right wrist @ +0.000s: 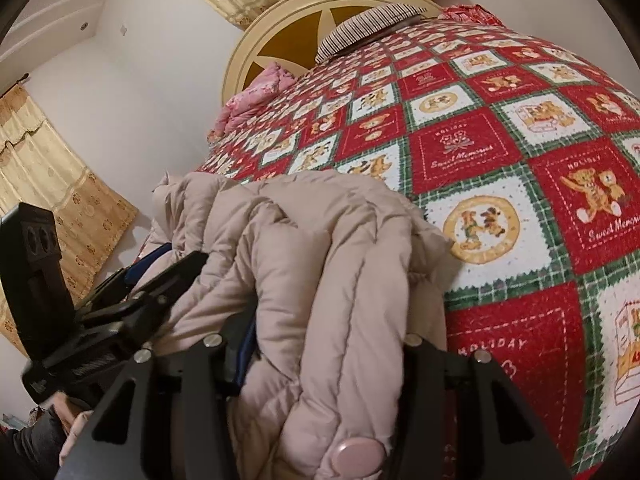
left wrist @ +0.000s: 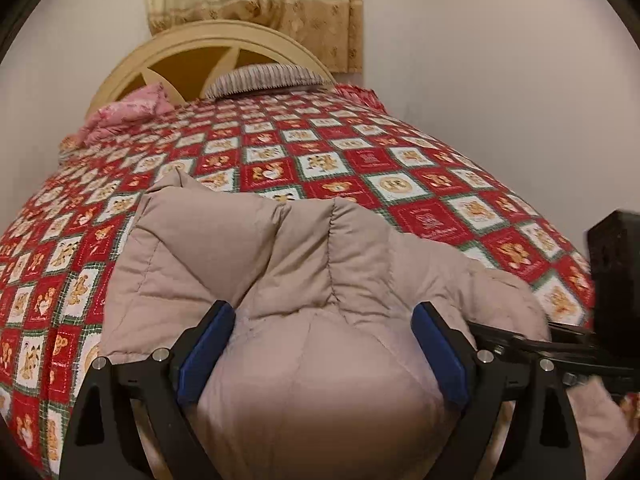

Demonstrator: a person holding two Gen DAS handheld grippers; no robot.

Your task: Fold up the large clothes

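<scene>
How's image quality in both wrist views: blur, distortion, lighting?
Left wrist: strong fisheye bowing of the bedspread, dark vignette at the corners, warm dim light; the right gripper at the edge is motion-smeared. Right wrist: same bowing; the jacket up close is soft, while bedspread print stays readable. No glare in either.

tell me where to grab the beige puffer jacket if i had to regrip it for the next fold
Both tools already pinch the beige puffer jacket at its near, bunched end. To regrip, I'd take a stitched seam channel between the puffy baffles, coming from the near edge of the bed. The fabric is thinnest there, so the left tool would likely slip less than on a rounded baffle.
</scene>
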